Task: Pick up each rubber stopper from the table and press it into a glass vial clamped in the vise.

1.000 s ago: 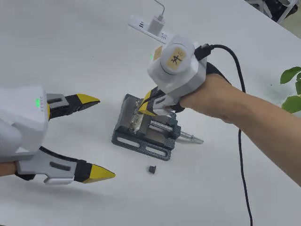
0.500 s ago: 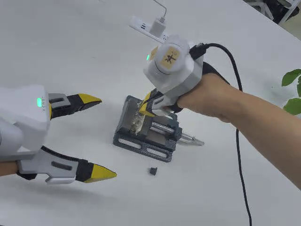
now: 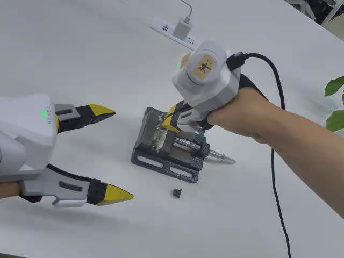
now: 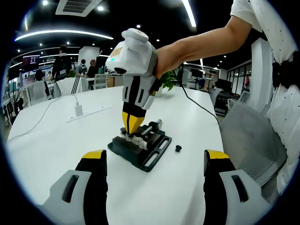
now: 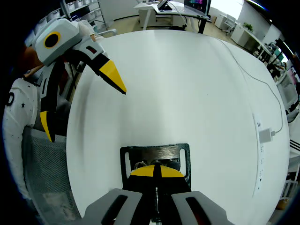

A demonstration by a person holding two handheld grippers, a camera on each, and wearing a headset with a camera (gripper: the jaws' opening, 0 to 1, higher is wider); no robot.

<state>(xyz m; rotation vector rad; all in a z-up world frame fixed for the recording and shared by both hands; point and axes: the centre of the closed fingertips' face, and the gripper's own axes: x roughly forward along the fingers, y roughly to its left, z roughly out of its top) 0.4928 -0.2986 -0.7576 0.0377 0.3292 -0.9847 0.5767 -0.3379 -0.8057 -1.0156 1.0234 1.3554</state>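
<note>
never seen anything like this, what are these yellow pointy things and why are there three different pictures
There is no robot here: a person holds a two-jaw gripper in each hand. The head view comes from a headset camera looking down. The two round views come from cameras riding on each gripper.

The left gripper hovers open above the white table. The right gripper, jaws together, points down into a dark vise that seems to clamp small glass vials. I cannot tell whether it pinches a stopper. One small black rubber stopper lies loose beside the vise. A power strip lies farther back.
</note>
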